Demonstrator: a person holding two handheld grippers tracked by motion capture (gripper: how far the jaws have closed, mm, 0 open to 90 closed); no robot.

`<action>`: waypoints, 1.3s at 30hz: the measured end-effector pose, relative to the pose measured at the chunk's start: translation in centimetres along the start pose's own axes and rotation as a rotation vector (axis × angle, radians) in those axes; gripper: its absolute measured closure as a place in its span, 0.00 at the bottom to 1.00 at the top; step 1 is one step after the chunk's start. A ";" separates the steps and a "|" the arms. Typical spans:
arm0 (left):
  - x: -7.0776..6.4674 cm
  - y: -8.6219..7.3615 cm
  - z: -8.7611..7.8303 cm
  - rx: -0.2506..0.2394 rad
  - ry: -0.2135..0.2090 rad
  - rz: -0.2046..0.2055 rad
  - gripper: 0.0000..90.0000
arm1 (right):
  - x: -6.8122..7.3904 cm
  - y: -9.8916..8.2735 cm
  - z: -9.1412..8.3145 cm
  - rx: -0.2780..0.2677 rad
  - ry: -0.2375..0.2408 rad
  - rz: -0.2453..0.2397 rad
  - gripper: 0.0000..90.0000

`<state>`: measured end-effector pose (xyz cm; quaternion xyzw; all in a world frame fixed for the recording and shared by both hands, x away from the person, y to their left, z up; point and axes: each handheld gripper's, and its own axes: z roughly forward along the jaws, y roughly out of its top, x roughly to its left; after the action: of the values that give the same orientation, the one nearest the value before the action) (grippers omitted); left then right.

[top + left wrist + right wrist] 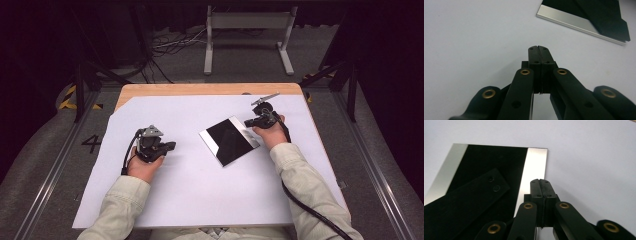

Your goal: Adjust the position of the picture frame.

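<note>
Work on the mirror plate (229, 140) seems to be at its very beginning, as far as can be judged. The plate, a flat square with a dark reflecting face and bright edges, is seen lying flat on the white sheet (190, 195) that covers the tabletop (150, 90), slightly right of the centre of the high view and turned like a diamond. It is not lifted, and nothing is held by either claw.

The right claw (248, 122) is placed at the right corner of the plate; in the right gripper view (539, 180) its jaws are pressed together with nothing between them, and their tips are seen just over the bright edge strip (534, 167) of the plate. Whether the edge is already touched cannot be told.

The left claw (171, 146) is kept left of the centre, well apart from the plate. In the left gripper view (538, 47) its jaws are also closed together on nothing, above the bare sheet, with the plate (584, 23) in the upper right of the frame.

Any grasping, sliding or lifting of the plate is judged to be left to do.
</note>
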<state>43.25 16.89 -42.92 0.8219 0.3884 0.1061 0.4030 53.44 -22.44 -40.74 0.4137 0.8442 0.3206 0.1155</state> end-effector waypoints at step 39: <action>0.4 -0.1 0.7 0.036 -0.032 -0.028 1.00 | 2.5 3.6 5.6 0.076 0.038 -0.094 1.00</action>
<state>43.78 16.77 -43.55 0.8251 0.3952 0.0800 0.3958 56.68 -16.43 -42.54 0.3715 0.8763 0.2903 0.0988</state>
